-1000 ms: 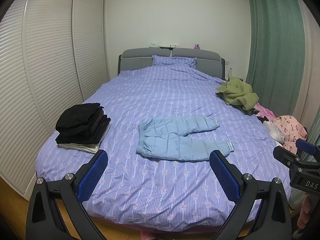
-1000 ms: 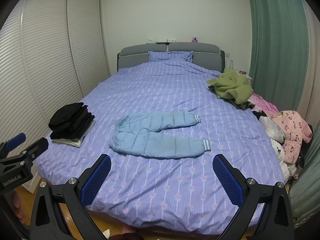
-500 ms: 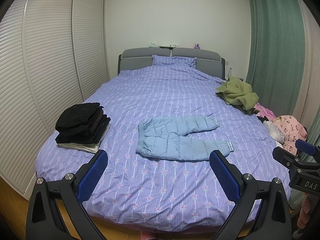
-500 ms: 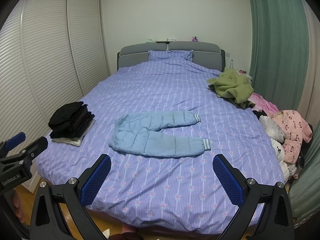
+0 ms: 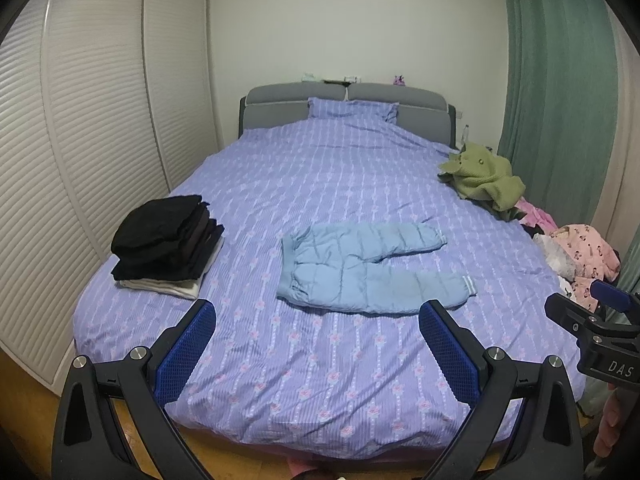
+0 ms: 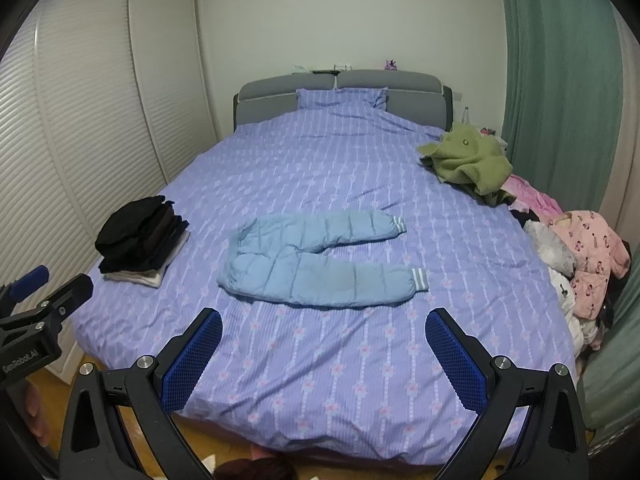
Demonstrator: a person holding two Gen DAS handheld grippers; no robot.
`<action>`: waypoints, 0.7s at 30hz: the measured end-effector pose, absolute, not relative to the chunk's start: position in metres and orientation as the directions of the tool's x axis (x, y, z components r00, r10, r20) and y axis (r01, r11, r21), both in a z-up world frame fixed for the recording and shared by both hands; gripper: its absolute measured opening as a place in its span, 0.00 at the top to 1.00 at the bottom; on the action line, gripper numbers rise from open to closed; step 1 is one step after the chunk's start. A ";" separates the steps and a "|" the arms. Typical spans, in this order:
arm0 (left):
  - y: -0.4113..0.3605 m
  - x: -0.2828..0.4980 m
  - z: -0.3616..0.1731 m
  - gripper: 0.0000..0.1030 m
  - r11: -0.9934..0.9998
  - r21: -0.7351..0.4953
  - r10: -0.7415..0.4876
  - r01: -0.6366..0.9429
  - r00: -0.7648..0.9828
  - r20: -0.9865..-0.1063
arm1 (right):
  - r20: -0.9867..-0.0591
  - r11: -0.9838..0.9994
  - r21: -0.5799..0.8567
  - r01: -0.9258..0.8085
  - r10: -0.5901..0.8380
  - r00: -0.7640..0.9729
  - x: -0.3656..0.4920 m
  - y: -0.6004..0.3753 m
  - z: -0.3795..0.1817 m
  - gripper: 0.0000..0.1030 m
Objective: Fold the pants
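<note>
Light blue padded pants (image 5: 360, 268) lie flat on the purple bed (image 5: 320, 184), waistband to the left and both legs spread apart pointing right; they also show in the right wrist view (image 6: 312, 264). My left gripper (image 5: 316, 340) is open and empty, held above the foot of the bed, short of the pants. My right gripper (image 6: 324, 348) is open and empty too, at the same distance. Each gripper shows at the edge of the other's view.
A stack of folded dark clothes (image 5: 168, 240) sits at the bed's left edge. A green garment (image 5: 480, 176) and a pile of pink and white clothes (image 5: 576, 252) lie along the right side. Louvered wardrobe doors (image 5: 80, 140) stand left, a green curtain (image 5: 560, 80) right.
</note>
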State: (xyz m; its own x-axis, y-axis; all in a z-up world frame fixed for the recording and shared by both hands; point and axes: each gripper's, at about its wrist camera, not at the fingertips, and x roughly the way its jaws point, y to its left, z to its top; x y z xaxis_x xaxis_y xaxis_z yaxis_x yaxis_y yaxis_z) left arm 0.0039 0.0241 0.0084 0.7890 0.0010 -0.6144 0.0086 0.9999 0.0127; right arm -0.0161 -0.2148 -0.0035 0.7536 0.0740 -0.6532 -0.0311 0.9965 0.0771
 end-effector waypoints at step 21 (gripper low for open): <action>0.079 0.189 -0.086 0.00 0.991 0.009 -0.073 0.133 0.597 -0.799 | -0.792 0.985 0.053 0.164 -0.058 0.608 0.127 -0.172 -0.083 0.00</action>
